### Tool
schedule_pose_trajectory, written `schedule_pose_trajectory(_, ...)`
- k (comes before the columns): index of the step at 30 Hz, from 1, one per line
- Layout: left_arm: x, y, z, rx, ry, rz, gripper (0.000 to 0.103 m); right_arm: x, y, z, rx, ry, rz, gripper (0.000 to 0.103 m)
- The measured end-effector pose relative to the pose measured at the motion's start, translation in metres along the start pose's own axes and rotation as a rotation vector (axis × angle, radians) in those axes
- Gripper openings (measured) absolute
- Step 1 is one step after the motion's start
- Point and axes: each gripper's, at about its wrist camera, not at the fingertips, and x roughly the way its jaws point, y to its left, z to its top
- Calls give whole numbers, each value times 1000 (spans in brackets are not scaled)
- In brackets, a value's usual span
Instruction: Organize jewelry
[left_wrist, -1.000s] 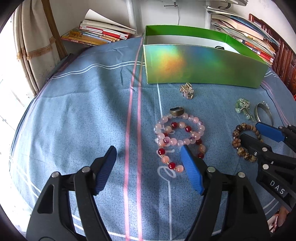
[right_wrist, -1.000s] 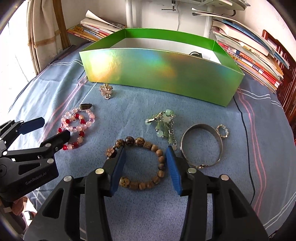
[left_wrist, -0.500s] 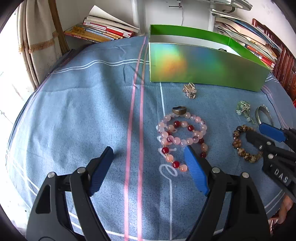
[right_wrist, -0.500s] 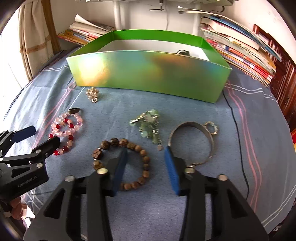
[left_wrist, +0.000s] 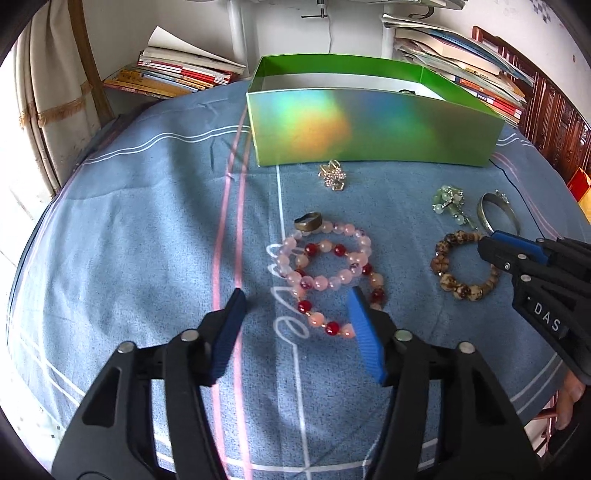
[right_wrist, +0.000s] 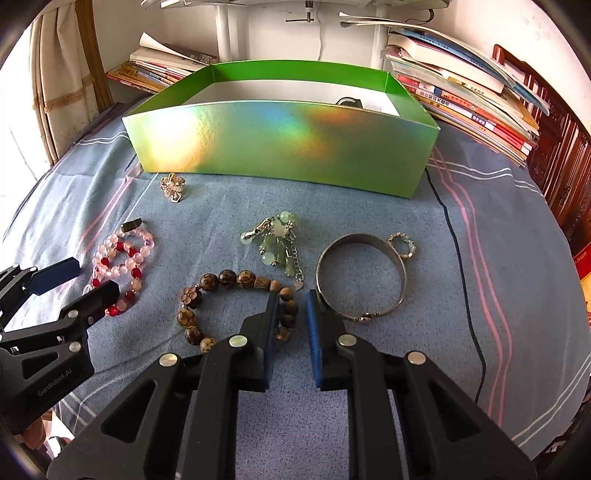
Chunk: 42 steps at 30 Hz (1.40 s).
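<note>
Both closing: right gripper (right_wrist: 291, 295) straddles the wooden bracelet's (right_wrist: 225, 277) beads.

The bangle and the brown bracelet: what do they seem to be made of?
The bangle: apparently metal, silvery-grey, a smooth band with a dull sheen. The brown bracelet: probably wood or seed beads, mottled brown and matte, one carved like a flower.

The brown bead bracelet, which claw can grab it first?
The right claw. Its jaws are closing around the brown bead bracelet's beads nearest them. The left claw hangs over the pink and red bracelet instead, its jaws closing too, with nothing pressed between them.
</note>
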Motion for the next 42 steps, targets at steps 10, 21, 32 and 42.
schedule_pose_trajectory(10, 6, 12, 0, -49, 20, 1, 81, 0, -2, 0, 14, -4, -3, 25)
schedule_pose_trajectory(21, 7, 1, -4, -17, 14, -37, 97, 0, -2, -1, 18, -9, -3, 27)
schedule_pose_trajectory(32, 8, 0, -2, -8, 31, -42, 98, -1, -1, -2, 12, -16, 3, 29)
schedule_pose_trajectory(42, -3, -14, -3, 31, 2, -72, 51, -3, 3, -4, -7, -13, 24, 20)
